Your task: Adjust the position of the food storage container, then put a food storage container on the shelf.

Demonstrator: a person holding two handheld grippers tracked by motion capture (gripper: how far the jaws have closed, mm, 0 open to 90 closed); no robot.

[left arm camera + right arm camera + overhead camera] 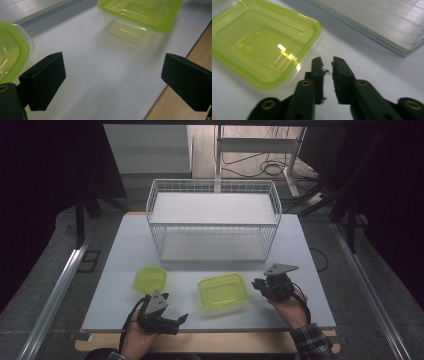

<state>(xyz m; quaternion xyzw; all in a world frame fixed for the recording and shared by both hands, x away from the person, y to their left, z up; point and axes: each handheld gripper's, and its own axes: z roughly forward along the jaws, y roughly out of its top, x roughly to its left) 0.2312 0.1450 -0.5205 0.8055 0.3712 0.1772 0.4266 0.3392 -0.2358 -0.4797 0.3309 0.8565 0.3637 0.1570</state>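
A rectangular clear container with a lime-green lid [223, 291] [140, 17] [262, 42] sits on the white table [120, 250], front centre. Left of it stands a smaller rounded container with a green lid [150, 279] [10, 50]. My left gripper [180, 320] [112, 82] lies low near the front edge, pointing right, jaws wide open with only bare tabletop between them. My right gripper [260, 285] [327, 61] sits just right of the rectangular container, pointing toward it. Its jaws stand a narrow gap apart with nothing between them, just off the lid's corner.
A white wire basket [215, 220] with a flat white floor stands at the back centre of the table. A wooden strip [190, 45] runs along the table's front edge. Beyond the table are a table leg frame and cables [270, 165] on the floor.
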